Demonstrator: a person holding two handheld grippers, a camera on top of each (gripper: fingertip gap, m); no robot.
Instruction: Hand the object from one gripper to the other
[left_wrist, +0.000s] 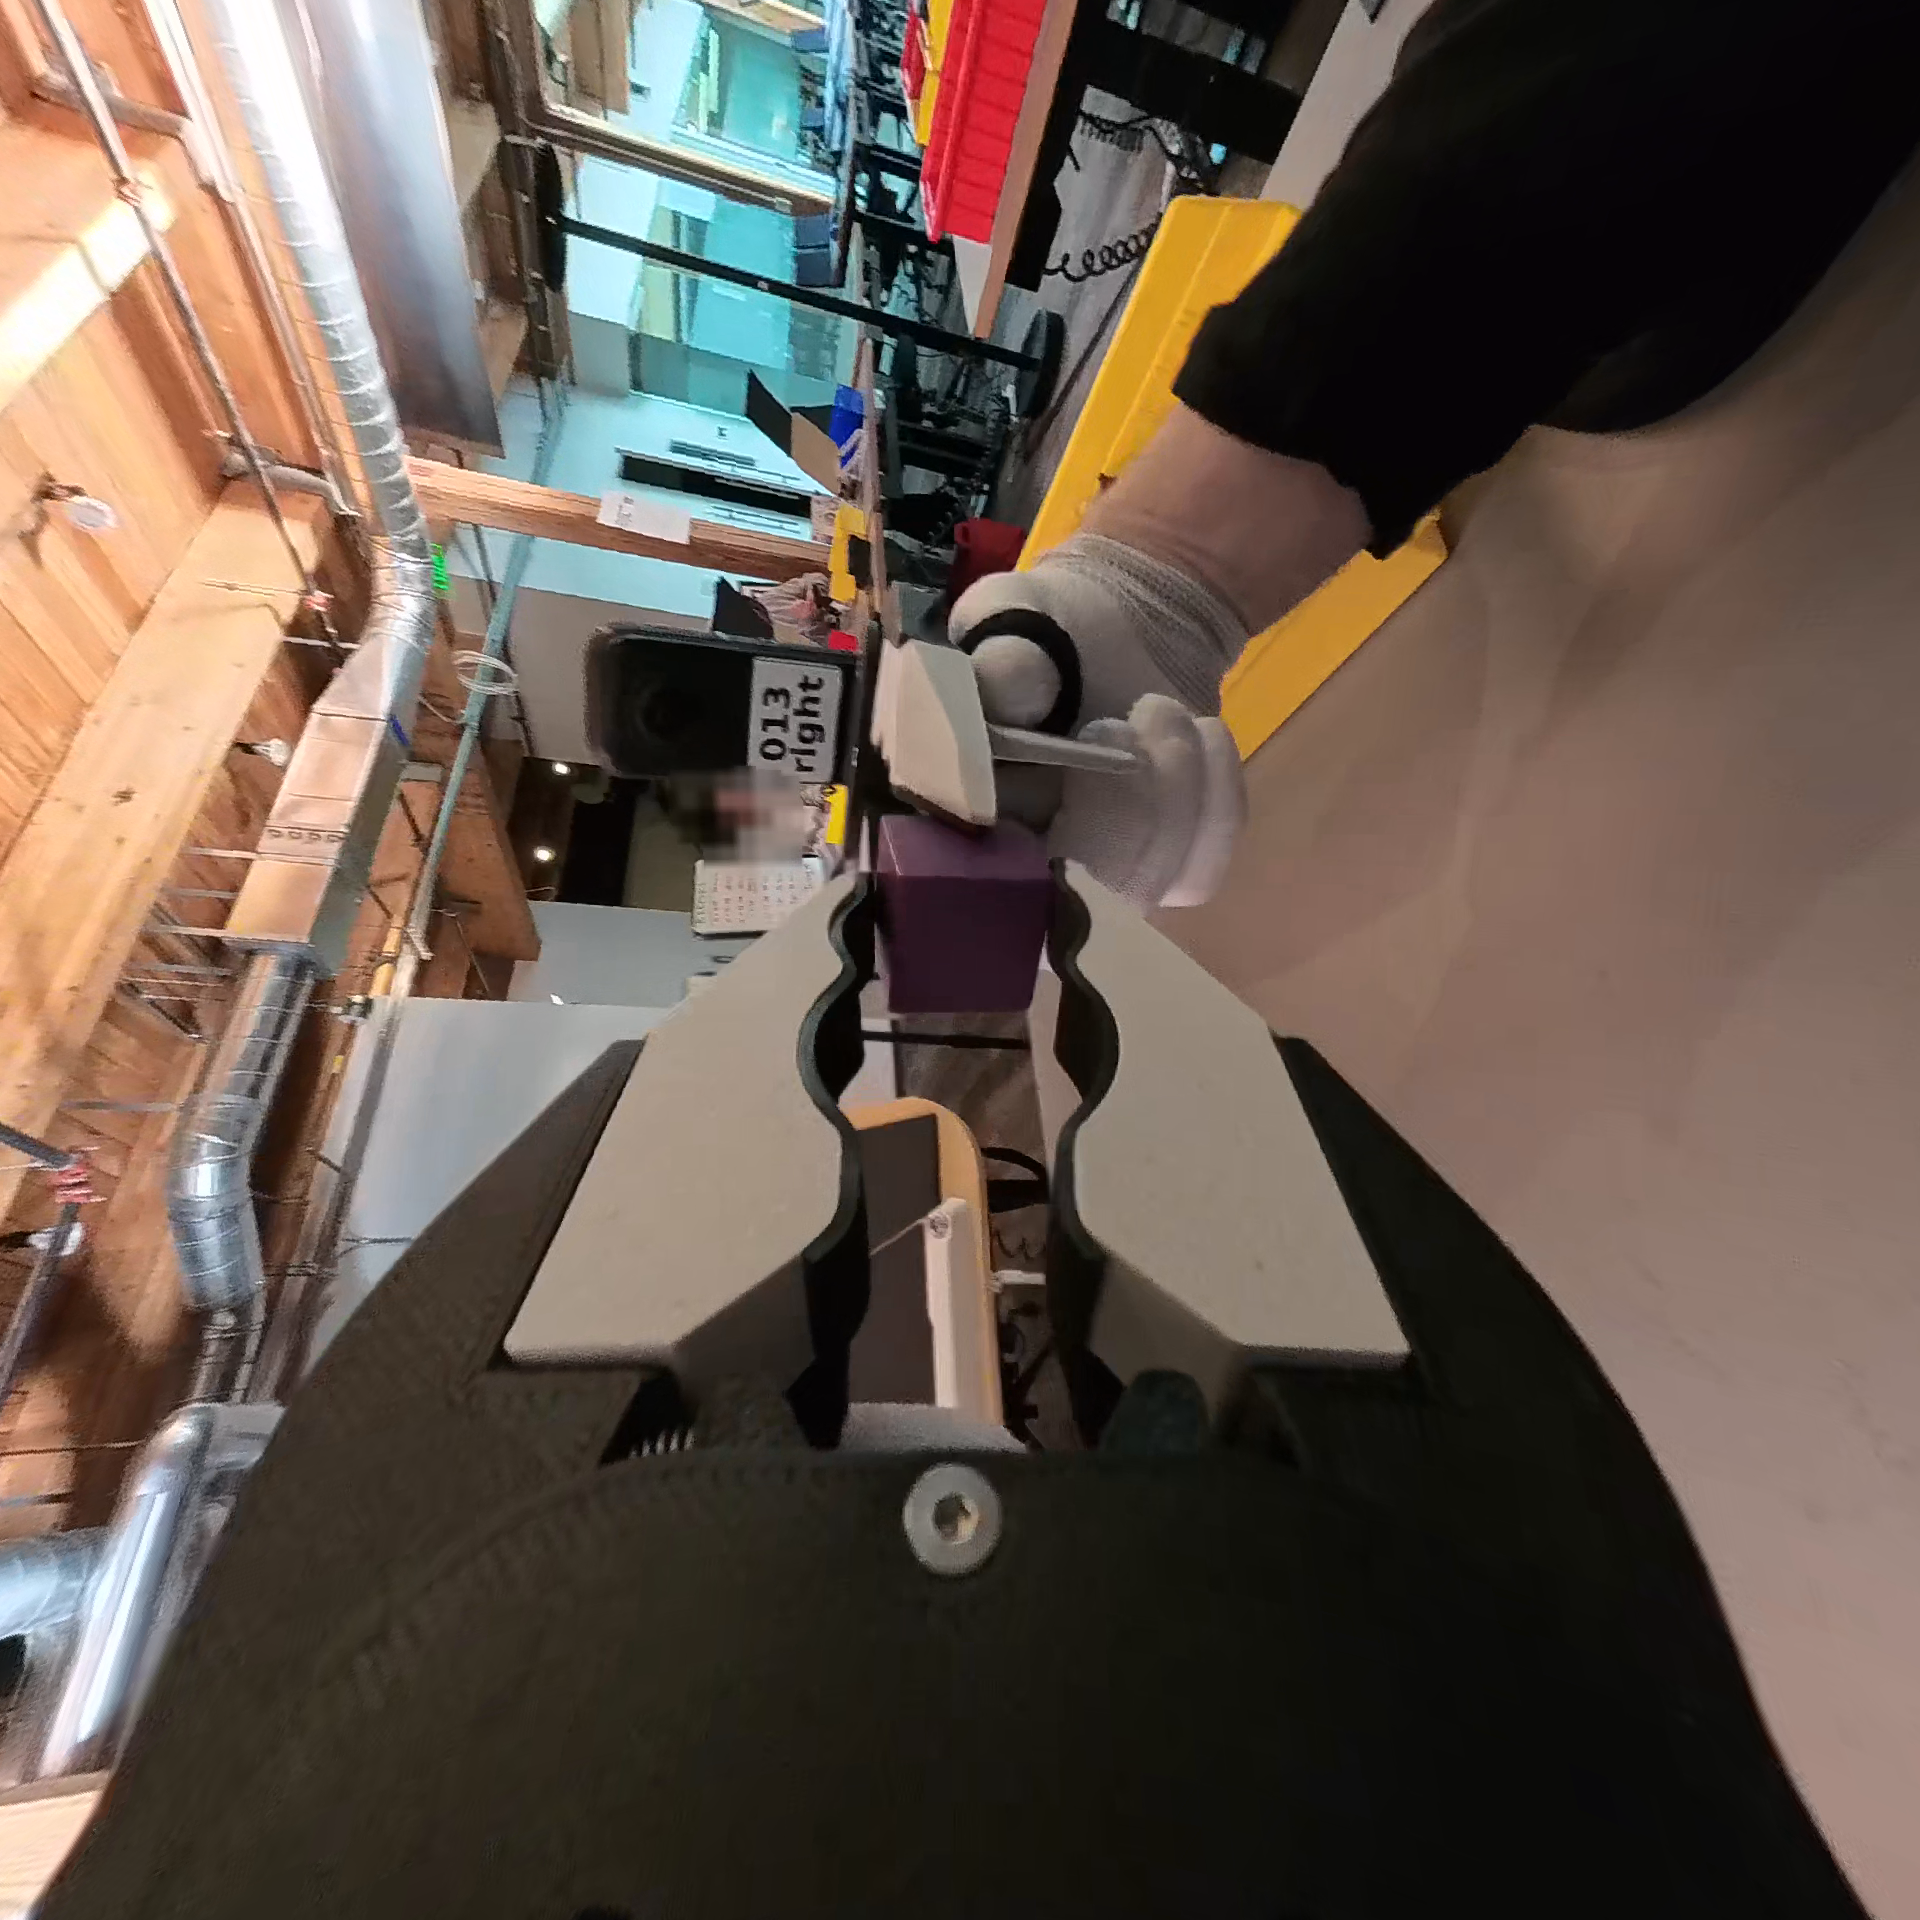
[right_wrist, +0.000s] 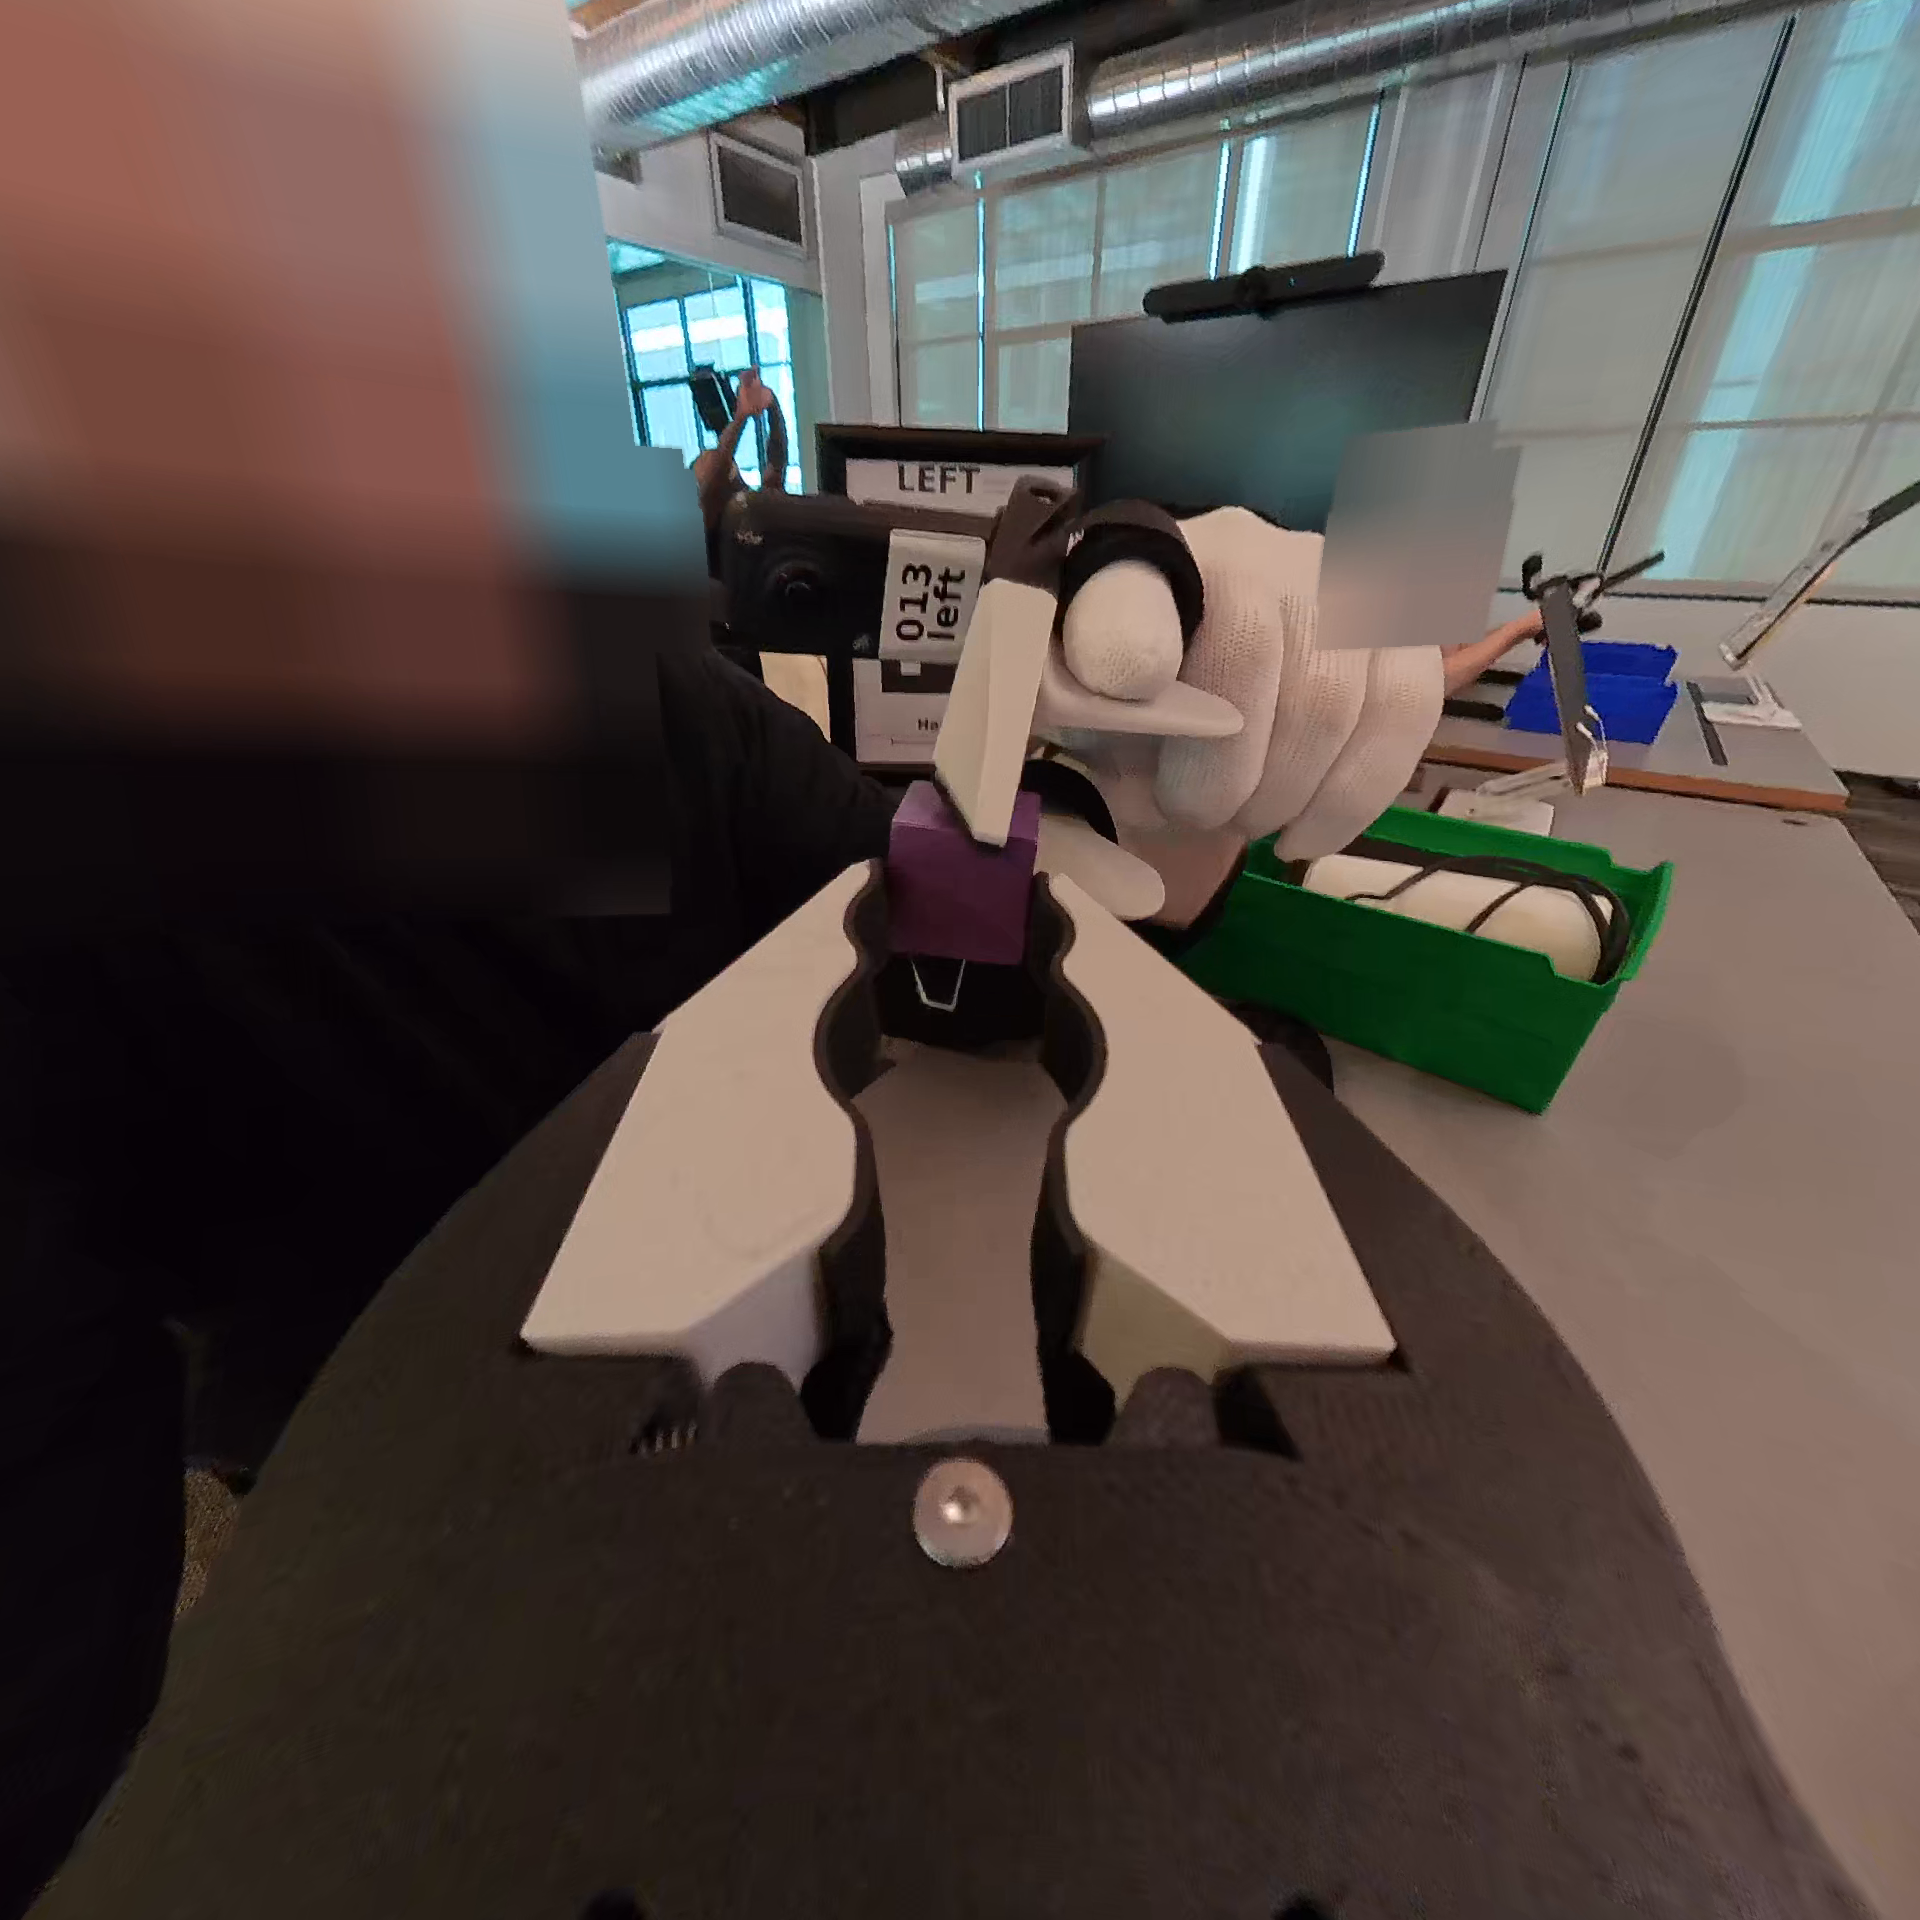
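A purple block (left_wrist: 961, 935) is held in the air between both grippers. In the left wrist view my left gripper (left_wrist: 961, 914) has both fingertips against the block's sides. The right gripper faces it, and one of its white fingers (left_wrist: 935, 738) rests on the block's top, held by a white-gloved hand (left_wrist: 1132, 665). In the right wrist view the block (right_wrist: 961, 904) sits between the tips of my right gripper (right_wrist: 966, 914). The left gripper (right_wrist: 1039, 862) straddles it from the far side, crosswise, with one finger (right_wrist: 987, 707) on top.
A green bin (right_wrist: 1434, 997) holding a white roll and black cable stands on the grey table (right_wrist: 1662, 1247) to the right. A blue bin (right_wrist: 1590, 686) is farther back. A yellow bin (left_wrist: 1153, 343) and the person's black sleeve (left_wrist: 1558, 208) lie beyond the left gripper. The tips of both grippers are at nearly the same place.
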